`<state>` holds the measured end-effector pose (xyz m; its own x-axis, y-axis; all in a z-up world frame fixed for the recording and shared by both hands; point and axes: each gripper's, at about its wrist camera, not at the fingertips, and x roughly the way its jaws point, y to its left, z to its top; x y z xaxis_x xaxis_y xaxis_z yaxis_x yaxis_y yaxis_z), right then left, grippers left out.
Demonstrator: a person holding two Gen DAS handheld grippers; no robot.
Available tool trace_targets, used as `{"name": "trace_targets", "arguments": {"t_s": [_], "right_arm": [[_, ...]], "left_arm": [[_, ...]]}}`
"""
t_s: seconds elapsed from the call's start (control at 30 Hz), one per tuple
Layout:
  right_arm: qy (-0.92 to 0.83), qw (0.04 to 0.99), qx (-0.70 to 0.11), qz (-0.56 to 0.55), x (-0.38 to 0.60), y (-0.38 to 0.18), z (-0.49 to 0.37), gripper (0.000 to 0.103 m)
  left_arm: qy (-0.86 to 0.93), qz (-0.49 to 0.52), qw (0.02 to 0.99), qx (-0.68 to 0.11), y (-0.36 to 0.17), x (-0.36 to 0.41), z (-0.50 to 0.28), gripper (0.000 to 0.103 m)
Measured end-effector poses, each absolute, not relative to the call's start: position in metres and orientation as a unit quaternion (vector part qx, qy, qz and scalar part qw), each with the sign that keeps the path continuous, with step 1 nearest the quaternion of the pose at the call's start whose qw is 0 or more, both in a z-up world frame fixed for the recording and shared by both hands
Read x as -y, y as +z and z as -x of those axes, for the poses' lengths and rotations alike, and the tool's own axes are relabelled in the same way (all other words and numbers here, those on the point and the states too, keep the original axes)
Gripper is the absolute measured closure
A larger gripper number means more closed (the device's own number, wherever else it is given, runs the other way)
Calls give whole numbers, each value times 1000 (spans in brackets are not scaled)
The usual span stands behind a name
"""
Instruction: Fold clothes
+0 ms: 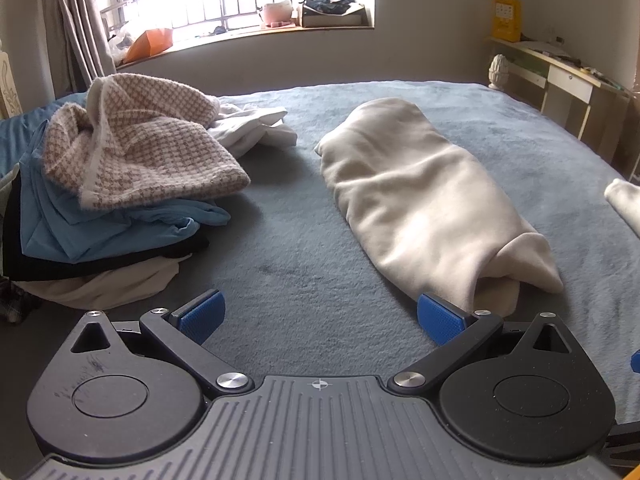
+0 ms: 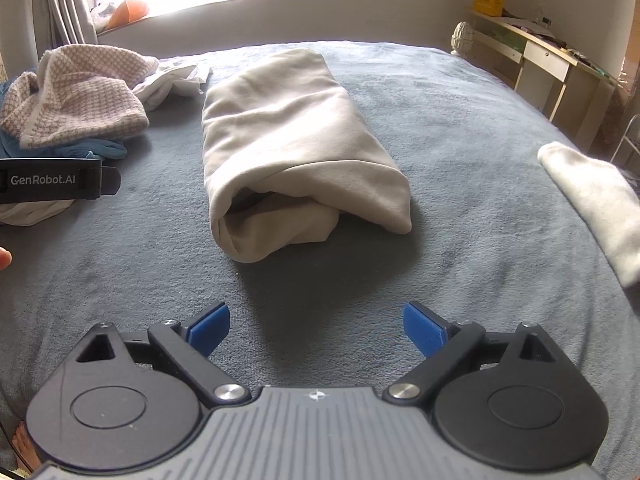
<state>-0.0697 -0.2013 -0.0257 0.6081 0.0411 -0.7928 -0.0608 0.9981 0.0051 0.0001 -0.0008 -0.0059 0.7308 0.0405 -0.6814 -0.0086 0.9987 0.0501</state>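
A wide bed covered in a grey-blue plush blanket (image 2: 460, 128) fills both views. At far left sits an untidy pile of clothes (image 1: 120, 208): a fuzzy pink-and-white houndstooth knit (image 1: 148, 152) on top, blue, black and cream garments beneath it, and a crumpled white garment (image 1: 256, 128) just behind. The left gripper (image 1: 320, 316) hovers over bare blanket with its blue-padded jaws spread wide and nothing between them; its right pad sits just beside the near end of the cream garment (image 2: 296, 148). That garment lies in the middle of the bed, folded into a long, soft bundle running away from the viewer, its near end open with loose inner layers tucked inside. The right gripper (image 2: 316, 328) hangs above the blanket near that end, jaws likewise wide apart and empty. At the right edge lies a white cloth (image 2: 596, 196).
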Motion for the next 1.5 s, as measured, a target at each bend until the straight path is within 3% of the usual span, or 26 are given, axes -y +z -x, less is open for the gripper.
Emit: {"name": "trace_targets", "arguments": {"t_s": [1.5], "right_arm": [[-7,904,-426,15,191,-29,79,5]], "left_arm": [[18,-29,929,-369,-9,-1,2,0]]}}
